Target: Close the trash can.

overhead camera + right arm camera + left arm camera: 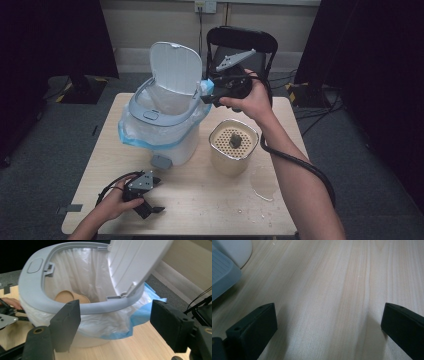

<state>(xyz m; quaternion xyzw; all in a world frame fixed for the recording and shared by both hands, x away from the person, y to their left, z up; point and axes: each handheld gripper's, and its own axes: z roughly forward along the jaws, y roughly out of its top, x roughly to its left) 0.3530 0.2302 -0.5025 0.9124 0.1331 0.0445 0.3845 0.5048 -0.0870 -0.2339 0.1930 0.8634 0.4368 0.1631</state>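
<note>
Nearest to the camera, at the lower left of the high view, I see my left hand-held gripper resting low on the counter. Its jaws stand wide apart and hold nothing; in the left gripper view there is only bare wood between them, and the grey pedal of the bin lies at the upper left of that frame.

I count two hand-held grippers, one bin, one cream container, one chair and one clear lid.

My right hand-held gripper is raised at the upper middle of the high view, just beside the rim of the white bin. Its jaws are also wide open and empty. In the right gripper view the bin fills the middle of the frame beyond the jaws, its lid is standing open, and a brown paper cup lies inside on the white liner. A blue bag hangs over the bin's edge.

The cream container with a perforated top stands at the centre right of the high view, below the right hand-held gripper and apart from it. A clear lid lies flat on the counter near it. A black chair stands behind the counter.
</note>
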